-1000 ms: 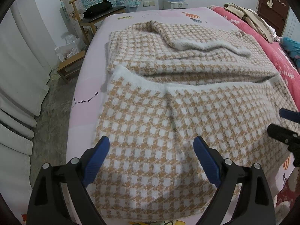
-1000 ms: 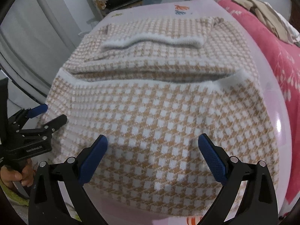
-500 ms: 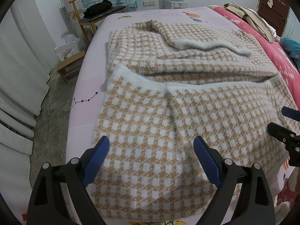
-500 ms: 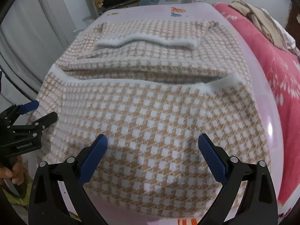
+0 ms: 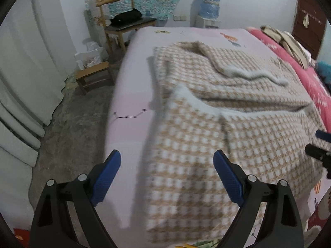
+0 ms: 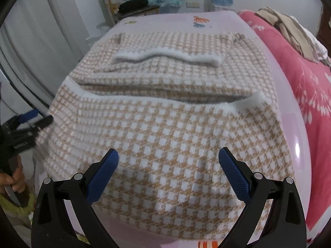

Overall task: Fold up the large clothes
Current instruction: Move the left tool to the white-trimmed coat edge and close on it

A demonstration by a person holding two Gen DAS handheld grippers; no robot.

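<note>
A large tan-and-white houndstooth knit garment (image 5: pixel 227 136) (image 6: pixel 165 136) lies on the pink bed, its near half folded up over the far half, with white fuzzy trim along the fold edges. My left gripper (image 5: pixel 167 177) hangs open over the garment's near left edge and bare sheet. My right gripper (image 6: pixel 168 175) stands open above the garment's near part. Neither holds anything. The right gripper's tips (image 5: pixel 319 144) show at the right edge of the left wrist view; the left gripper (image 6: pixel 31 122) and a hand (image 6: pixel 14 181) show at the left of the right wrist view.
The pink bed sheet (image 5: pixel 132 95) has a red blanket (image 6: pixel 306 78) along its right side with beige clothes (image 6: pixel 293 31) piled on it. A wooden chair (image 5: pixel 124 22), a low stool (image 5: pixel 93 78) and a water jug (image 5: pixel 210 6) stand beyond the bed. White curtains (image 5: pixel 24 82) hang at left.
My left gripper has swung left, so the bed's left edge and floor now fill more of its view. The right gripper has shifted slightly. Both stay open.
</note>
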